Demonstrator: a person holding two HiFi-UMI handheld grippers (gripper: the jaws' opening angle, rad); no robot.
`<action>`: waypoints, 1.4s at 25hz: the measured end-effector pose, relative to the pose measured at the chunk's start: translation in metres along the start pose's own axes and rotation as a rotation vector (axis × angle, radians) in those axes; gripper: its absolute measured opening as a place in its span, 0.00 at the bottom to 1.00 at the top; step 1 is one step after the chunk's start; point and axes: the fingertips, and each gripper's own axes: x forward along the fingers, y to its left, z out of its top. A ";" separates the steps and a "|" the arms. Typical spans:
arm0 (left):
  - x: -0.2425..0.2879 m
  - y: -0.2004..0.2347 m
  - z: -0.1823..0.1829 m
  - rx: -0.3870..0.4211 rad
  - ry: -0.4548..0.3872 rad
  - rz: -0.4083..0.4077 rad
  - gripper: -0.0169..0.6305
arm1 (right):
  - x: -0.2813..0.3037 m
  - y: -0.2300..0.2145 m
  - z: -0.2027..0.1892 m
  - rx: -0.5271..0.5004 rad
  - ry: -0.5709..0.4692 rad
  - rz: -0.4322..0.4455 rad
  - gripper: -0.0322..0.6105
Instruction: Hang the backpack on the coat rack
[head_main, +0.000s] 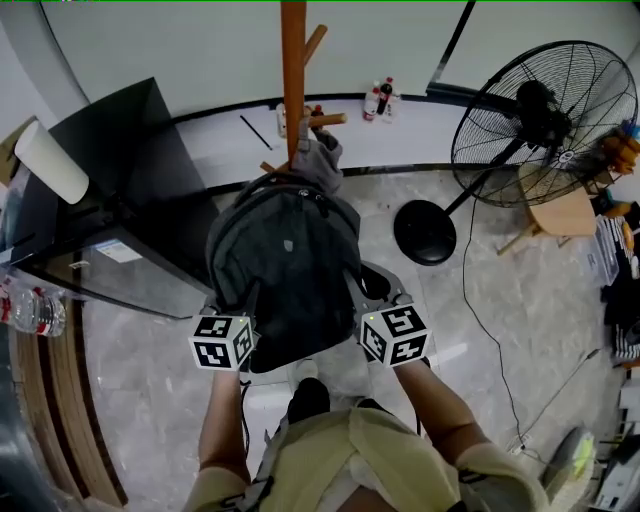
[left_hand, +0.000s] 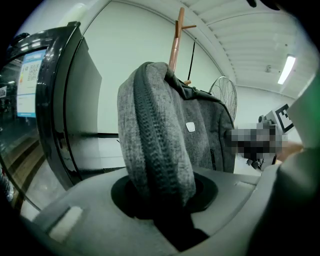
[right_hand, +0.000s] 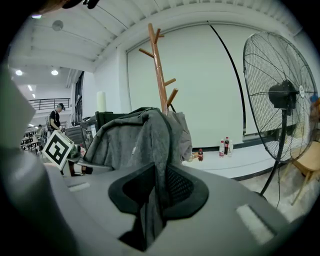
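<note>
A grey backpack (head_main: 285, 275) hangs in the air between my two grippers, in front of the wooden coat rack (head_main: 293, 75). My left gripper (head_main: 240, 318) is shut on the backpack's left side; in the left gripper view the zippered grey edge (left_hand: 157, 145) fills the jaws. My right gripper (head_main: 372, 310) is shut on the right side, with a grey fabric fold and mesh (right_hand: 162, 165) pinched between the jaws. The rack's pole and pegs (right_hand: 161, 75) rise just behind the bag. The bag's top handle (head_main: 318, 160) lies close to a low peg (head_main: 327, 120).
A dark cabinet (head_main: 120, 200) stands to the left of the rack. A large standing fan (head_main: 540, 110) with a round base (head_main: 424, 232) is on the right. Bottles (head_main: 378, 98) sit on a low white ledge behind. A wooden stool (head_main: 560, 215) is at far right.
</note>
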 end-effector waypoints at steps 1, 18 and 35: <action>0.002 0.002 -0.001 -0.001 0.003 -0.004 0.19 | 0.002 0.000 -0.001 0.001 0.004 -0.005 0.15; 0.034 0.029 -0.010 0.007 0.056 -0.059 0.19 | 0.030 0.002 -0.019 0.026 0.053 -0.049 0.15; 0.069 0.045 -0.020 0.027 0.008 -0.056 0.21 | 0.055 -0.014 -0.041 0.013 0.110 -0.083 0.15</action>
